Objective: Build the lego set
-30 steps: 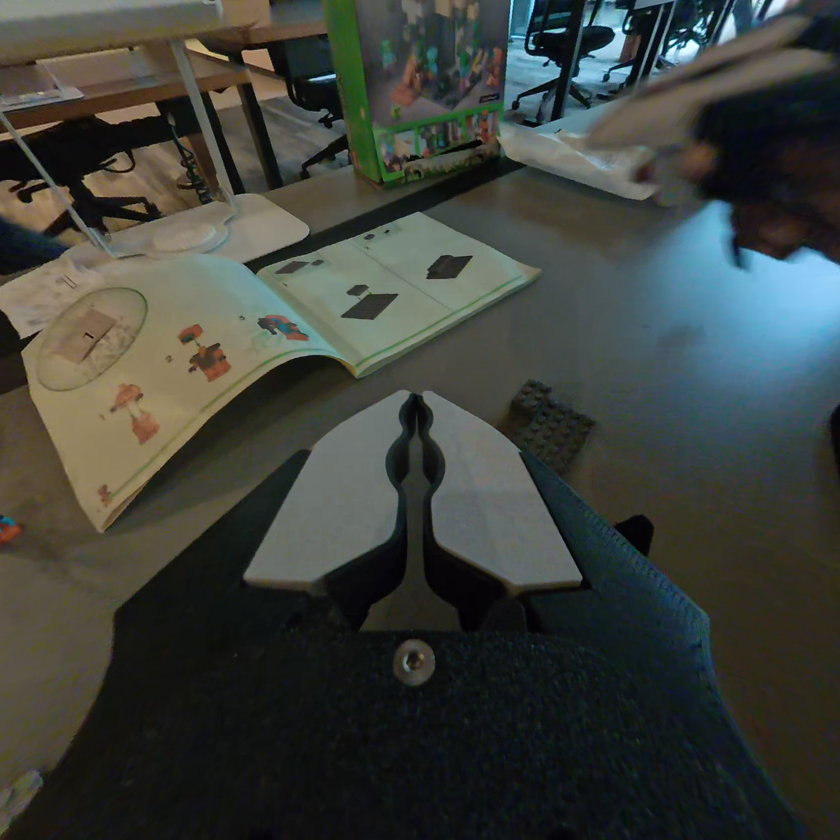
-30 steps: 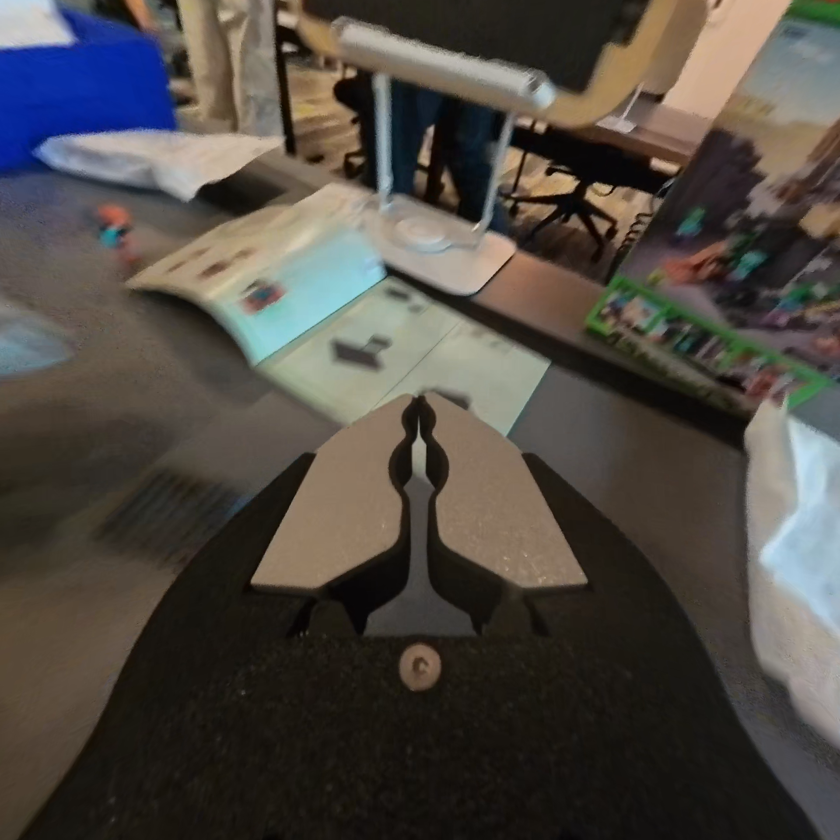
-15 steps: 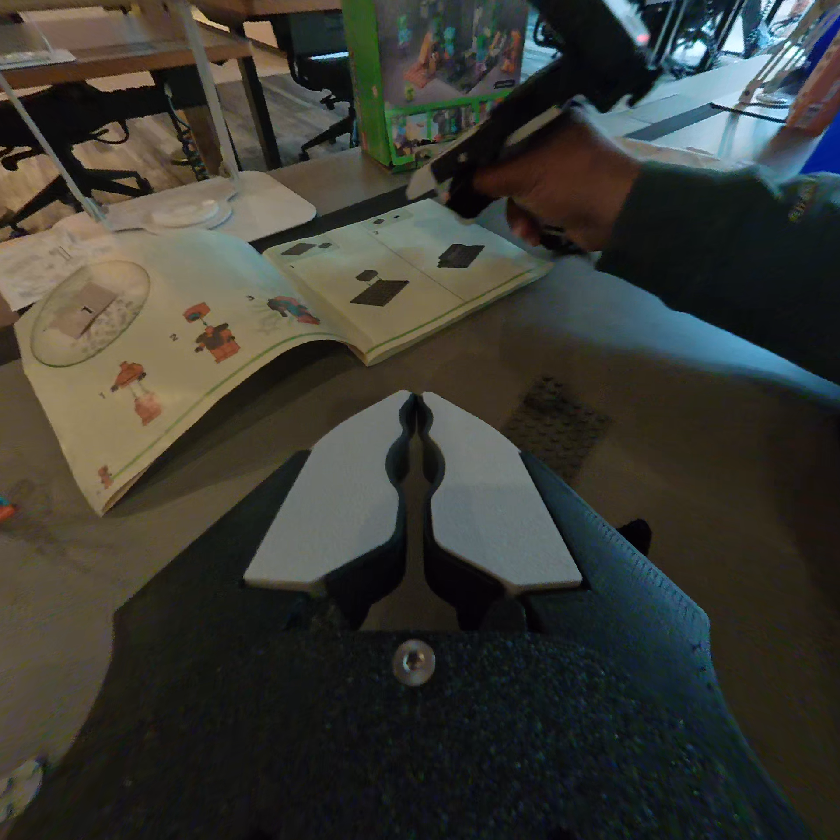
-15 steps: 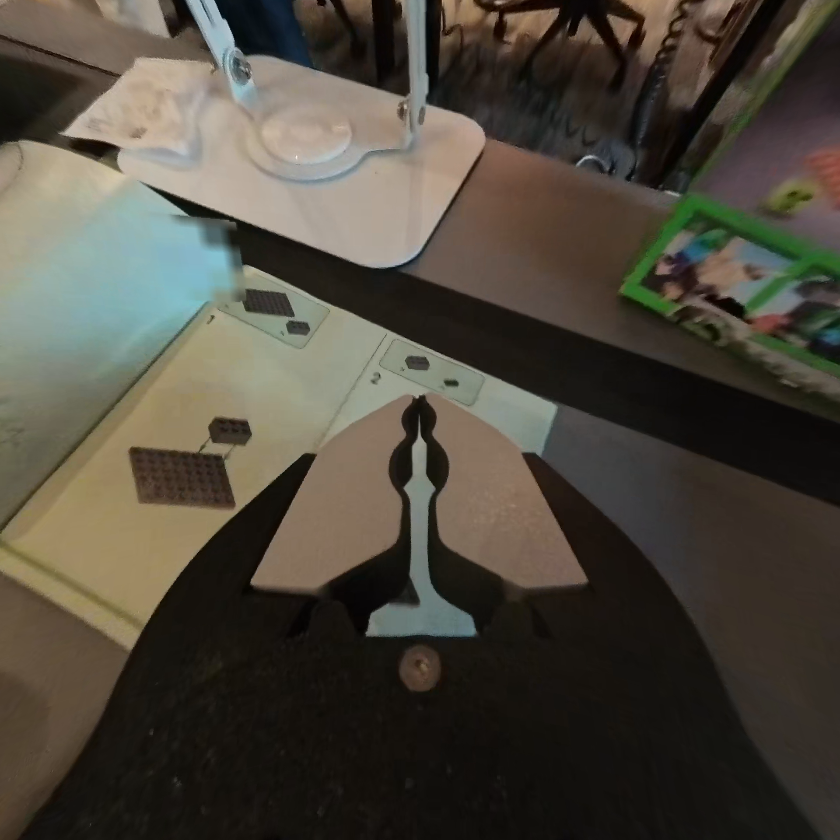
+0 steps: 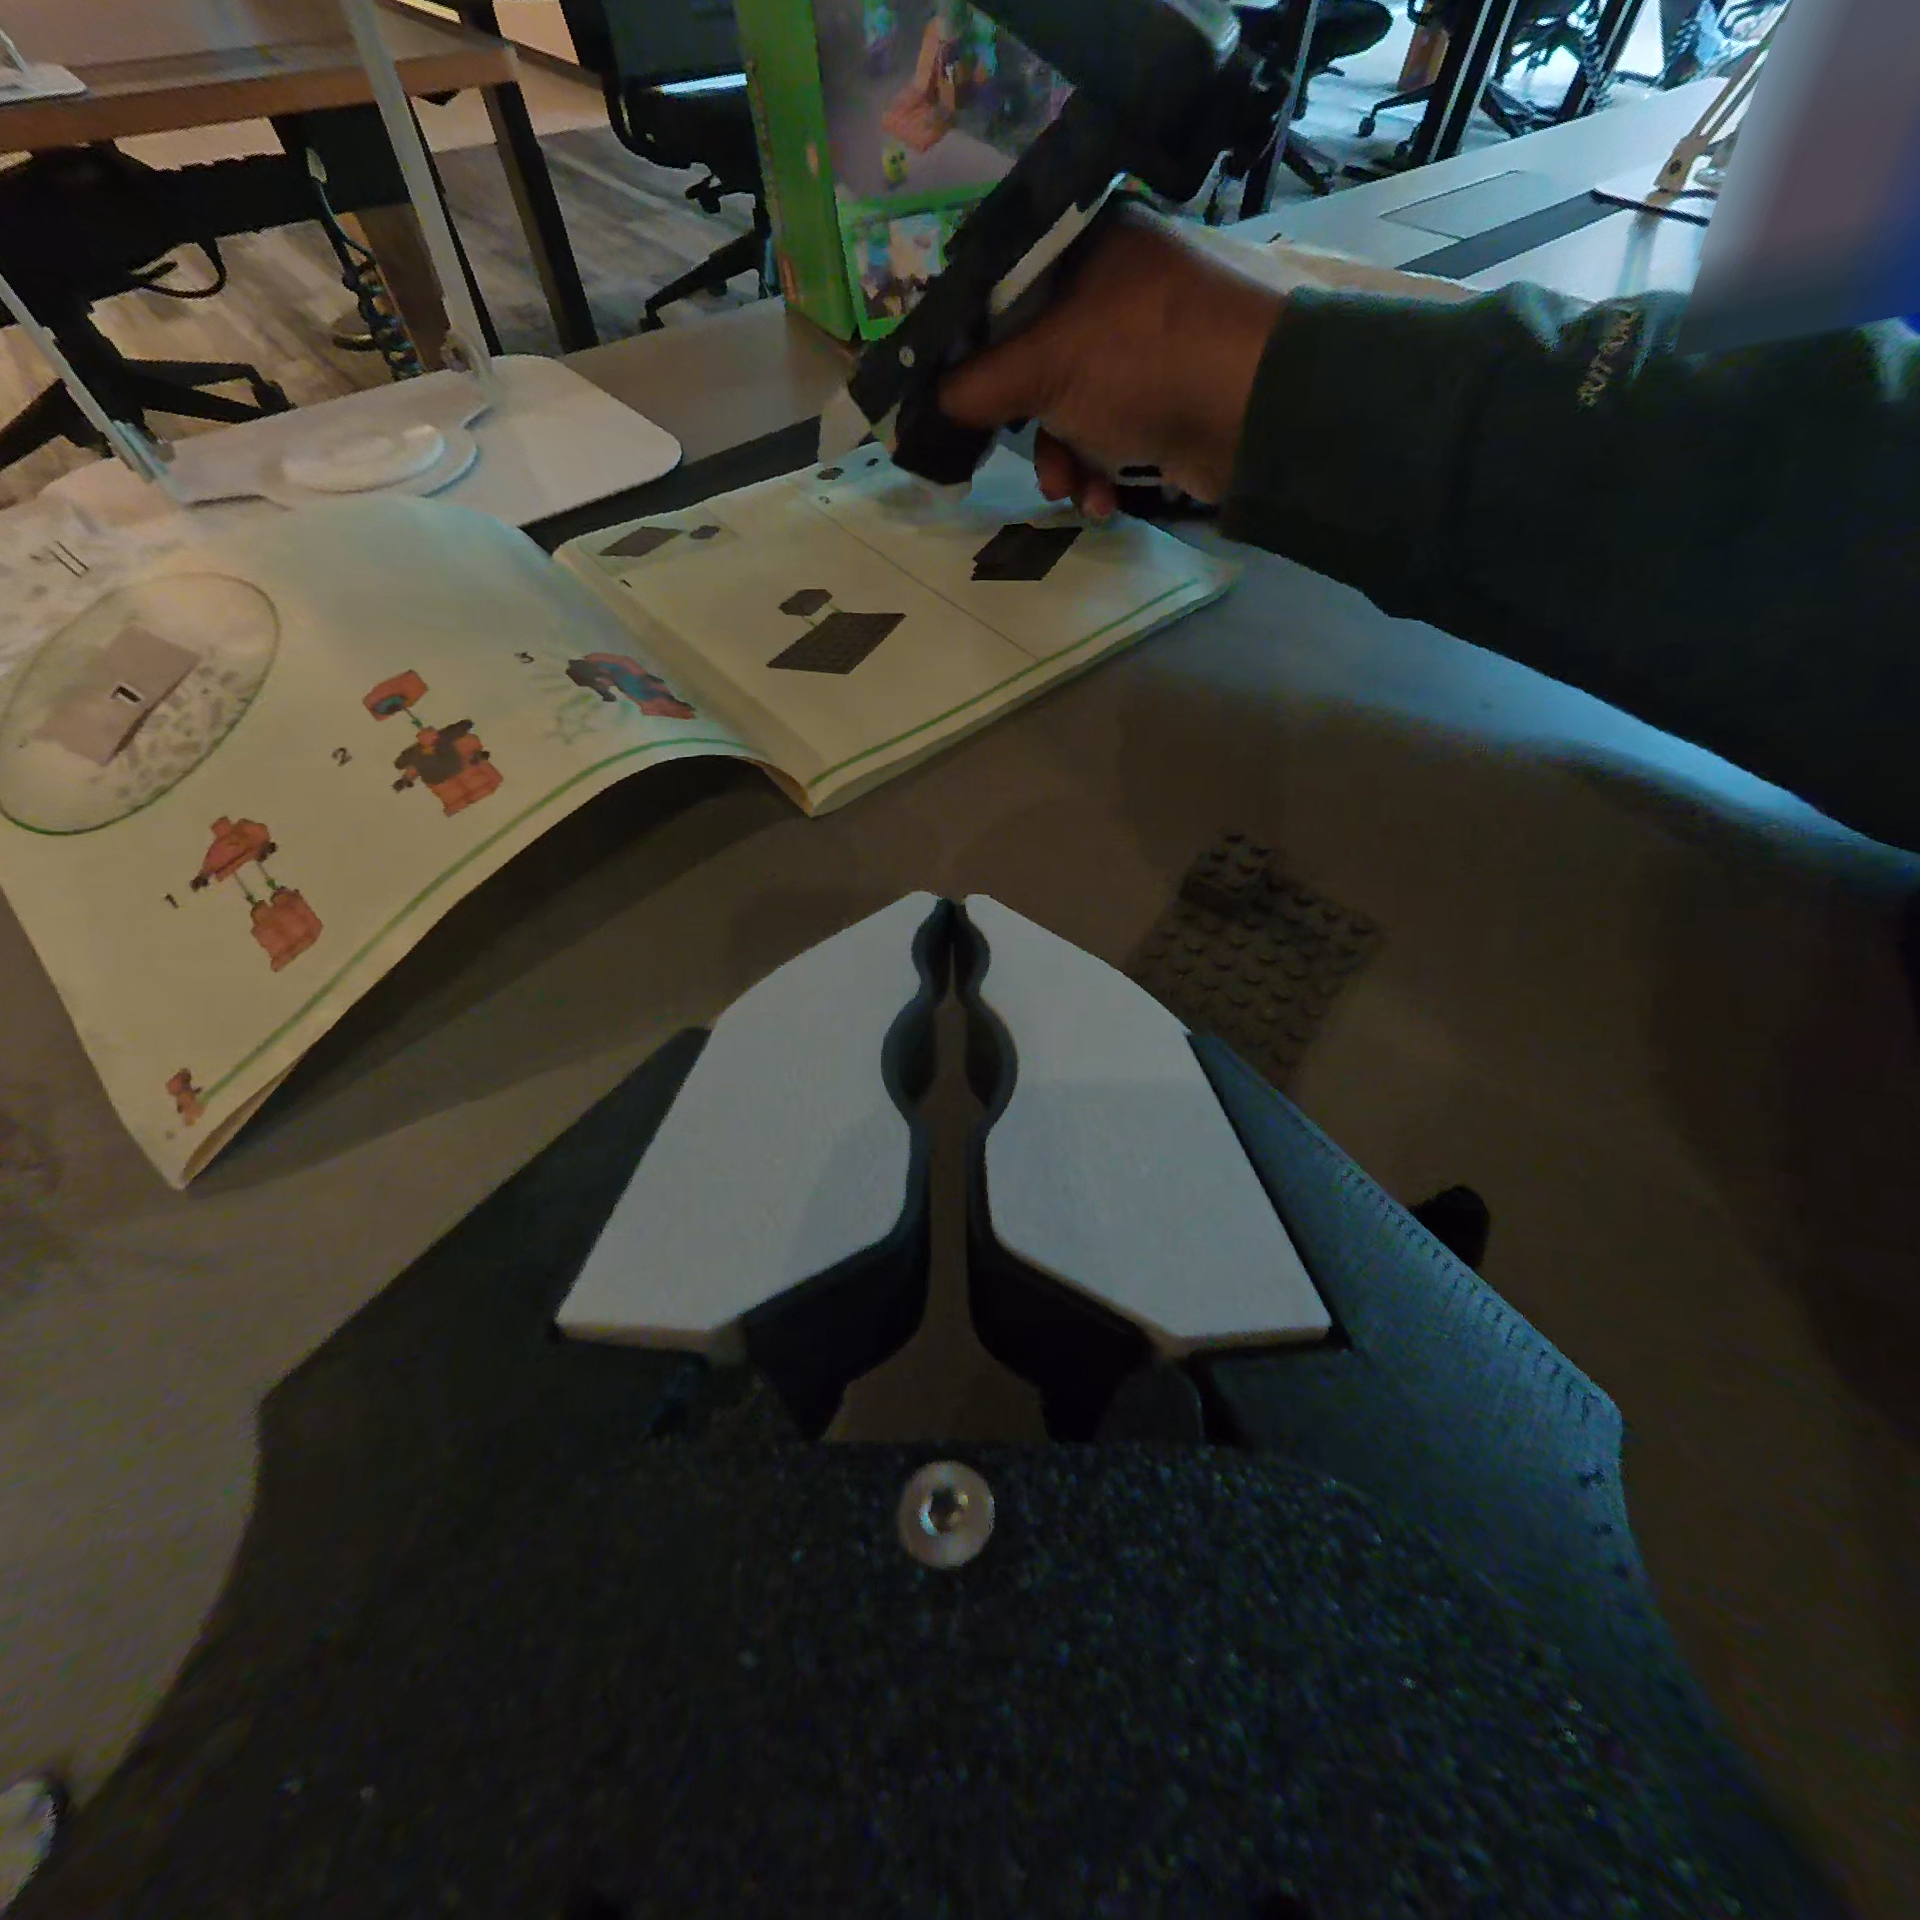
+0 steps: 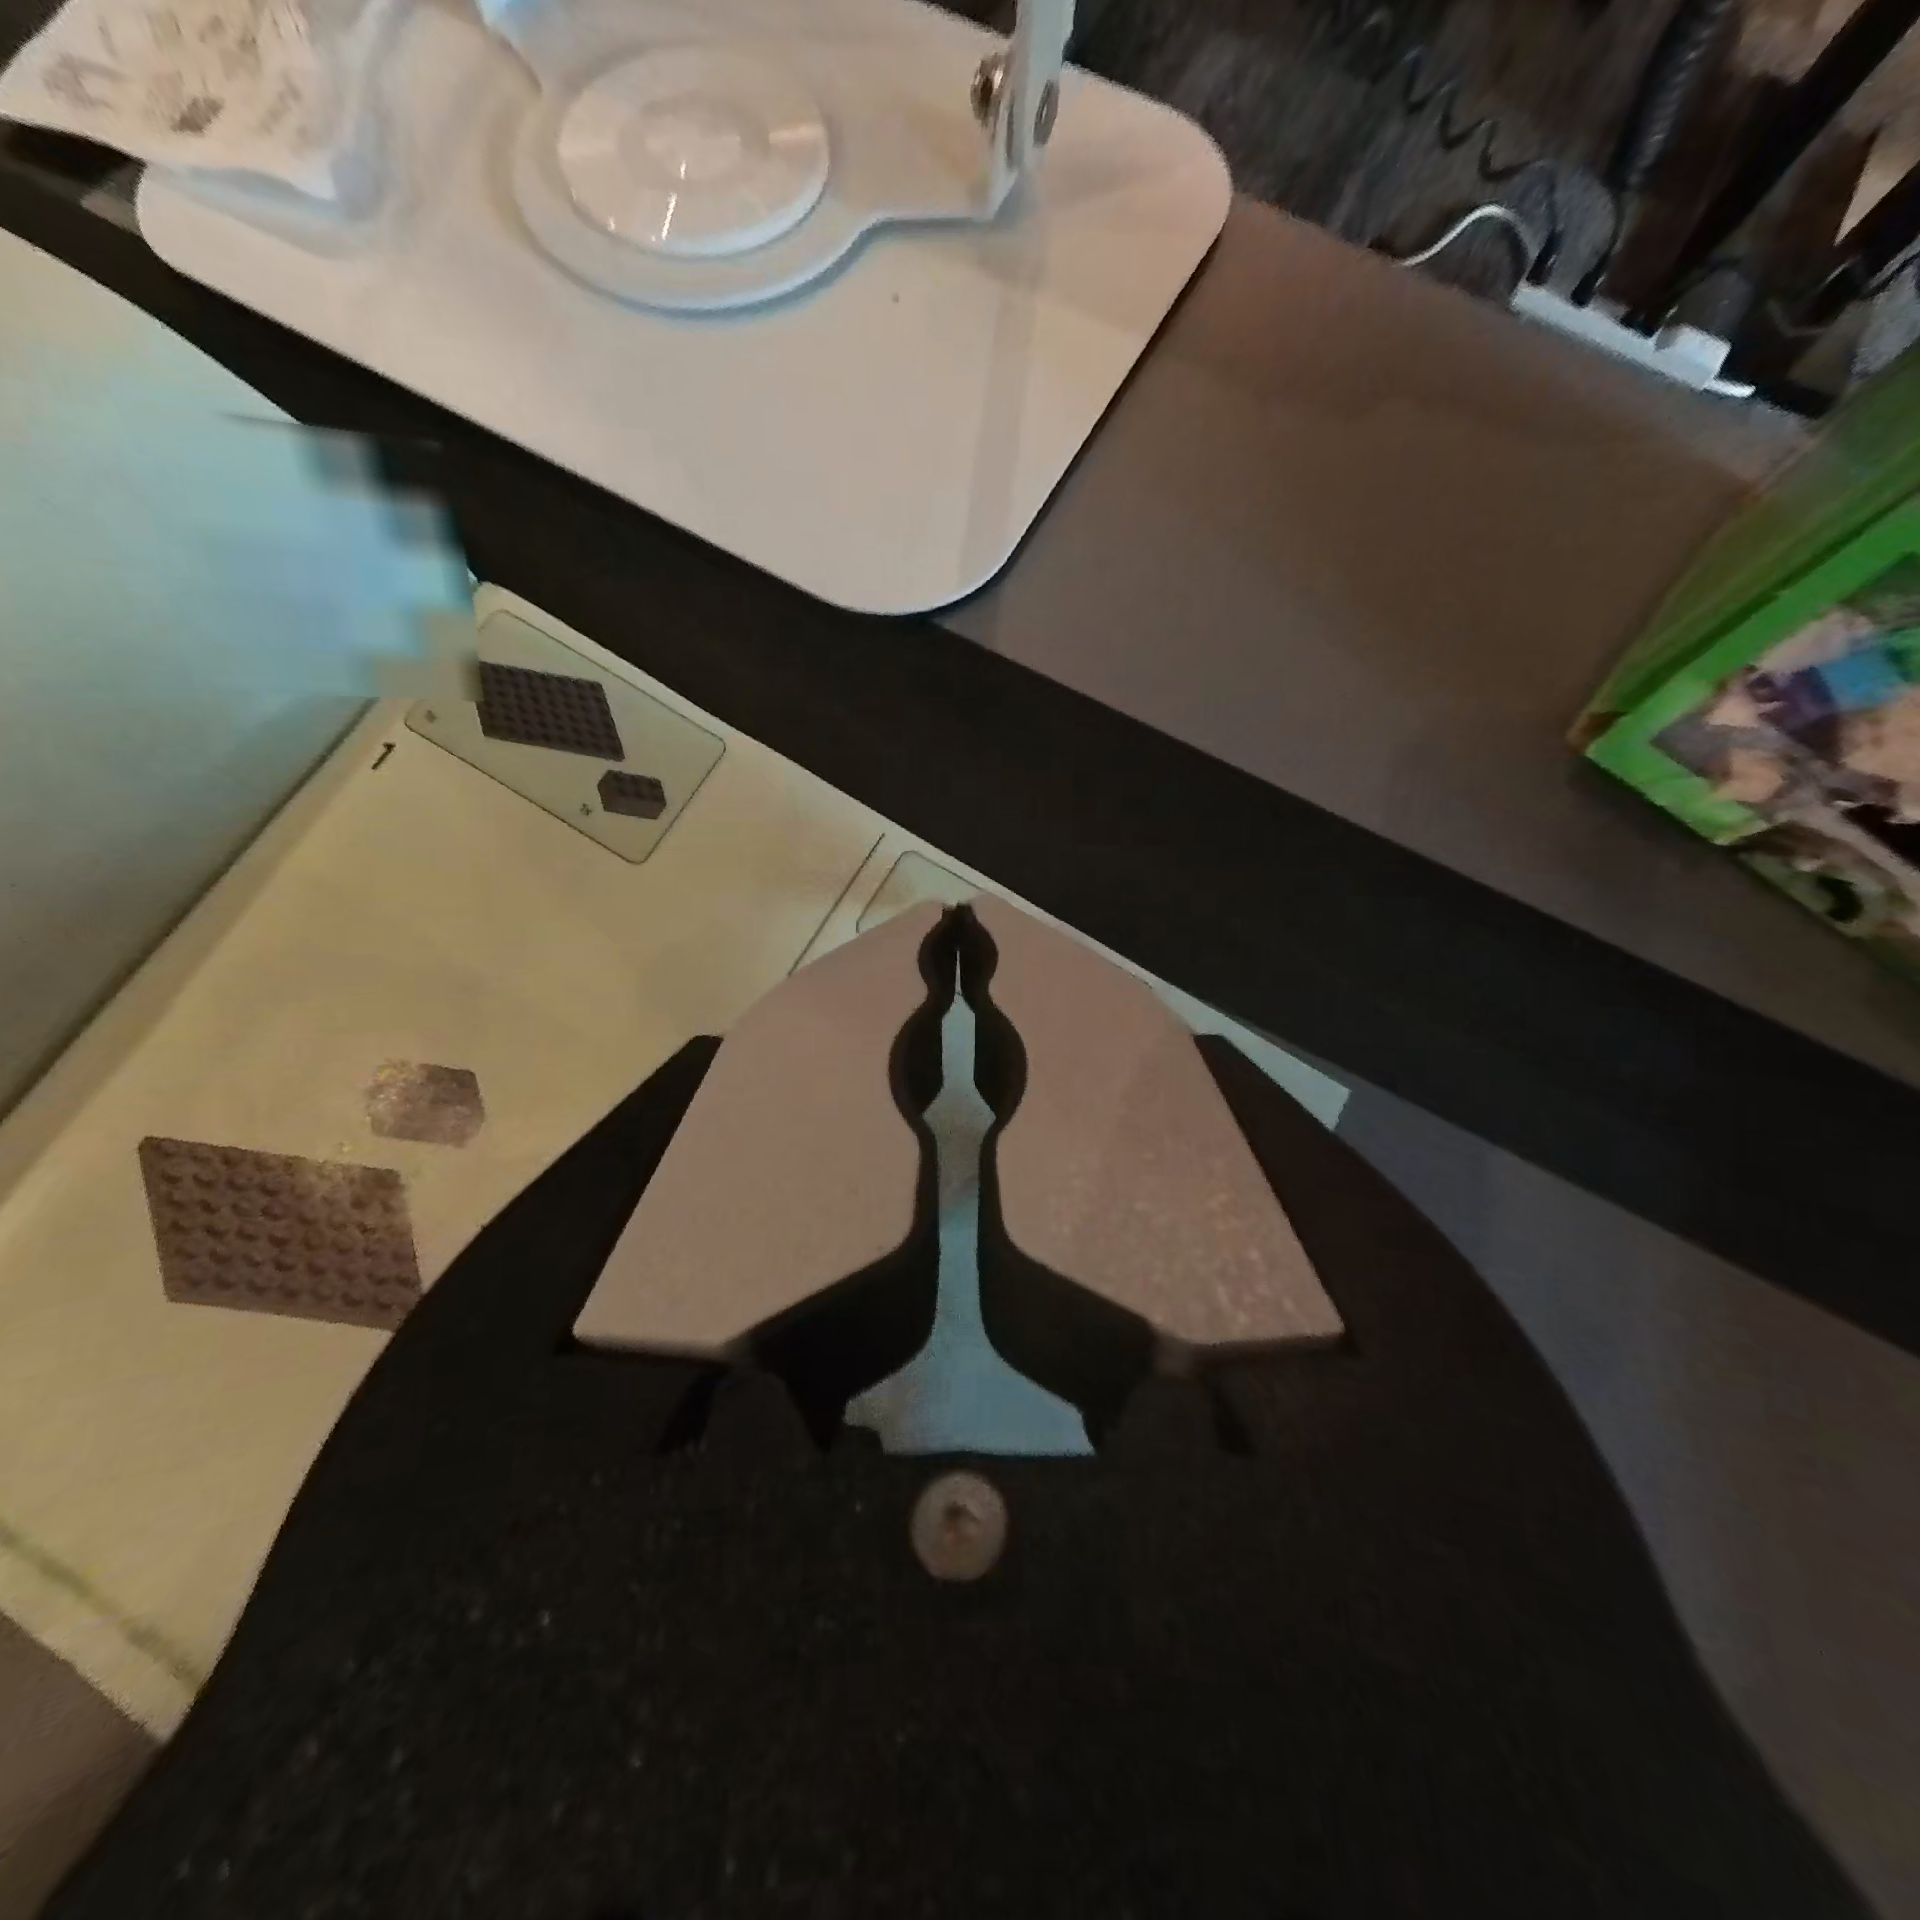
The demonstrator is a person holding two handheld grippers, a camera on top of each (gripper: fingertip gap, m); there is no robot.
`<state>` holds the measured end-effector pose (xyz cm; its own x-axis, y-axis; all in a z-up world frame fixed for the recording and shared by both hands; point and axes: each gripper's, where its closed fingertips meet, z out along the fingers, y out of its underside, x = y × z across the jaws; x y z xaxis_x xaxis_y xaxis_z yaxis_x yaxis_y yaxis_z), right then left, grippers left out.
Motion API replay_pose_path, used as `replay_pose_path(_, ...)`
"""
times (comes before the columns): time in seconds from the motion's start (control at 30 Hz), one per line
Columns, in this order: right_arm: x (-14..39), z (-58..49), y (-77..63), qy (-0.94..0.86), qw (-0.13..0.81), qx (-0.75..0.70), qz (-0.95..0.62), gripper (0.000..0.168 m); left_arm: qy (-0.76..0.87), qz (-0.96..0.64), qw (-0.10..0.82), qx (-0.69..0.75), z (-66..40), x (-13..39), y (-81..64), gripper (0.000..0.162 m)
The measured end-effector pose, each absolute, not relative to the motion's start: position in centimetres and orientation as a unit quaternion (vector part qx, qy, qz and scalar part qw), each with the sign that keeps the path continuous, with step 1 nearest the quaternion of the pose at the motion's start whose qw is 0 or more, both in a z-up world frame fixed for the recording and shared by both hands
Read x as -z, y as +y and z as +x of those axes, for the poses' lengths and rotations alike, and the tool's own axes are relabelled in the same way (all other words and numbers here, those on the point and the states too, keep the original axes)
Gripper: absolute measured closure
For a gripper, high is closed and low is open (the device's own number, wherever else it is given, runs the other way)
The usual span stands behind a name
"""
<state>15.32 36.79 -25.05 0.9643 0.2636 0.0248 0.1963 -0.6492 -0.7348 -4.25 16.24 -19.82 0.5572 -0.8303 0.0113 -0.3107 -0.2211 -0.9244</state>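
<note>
Left gripper (image 5: pixel 954 914), fingers pressed together and empty, is sitting nearer the flat dark-grey studded plate (image 5: pixel 1257 961) lying just right of its fingertips.

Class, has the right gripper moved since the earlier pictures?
Yes. The right gripper has swung leftward and down onto the open instruction booklet, nearer the white lamp base.

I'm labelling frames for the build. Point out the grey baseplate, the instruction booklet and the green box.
grey baseplate (image 5: pixel 1257 961), left wrist view, studded top.
instruction booklet (image 5: pixel 436 623), left wrist view, left page.
green box (image 6: pixel 1787 665), right wrist view, green edge.
</note>
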Motion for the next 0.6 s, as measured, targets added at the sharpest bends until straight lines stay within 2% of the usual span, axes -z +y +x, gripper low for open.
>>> replay_pose_path(0.3, 25.1, 15.2, 36.7, -0.135, 0.394, -0.045, -0.908, 0.168, 0.39, -0.736, 0.482, 0.27, -4.1, 20.1, 16.1, 0.162)
replay_pose_path(0.6, 22.3, 18.8, 35.1, -0.111, 0.445, -0.07, -0.886, 0.168, 0.392, -0.732, 0.484, 0.275, -4.1, 19.9, 16.0, 0.162)
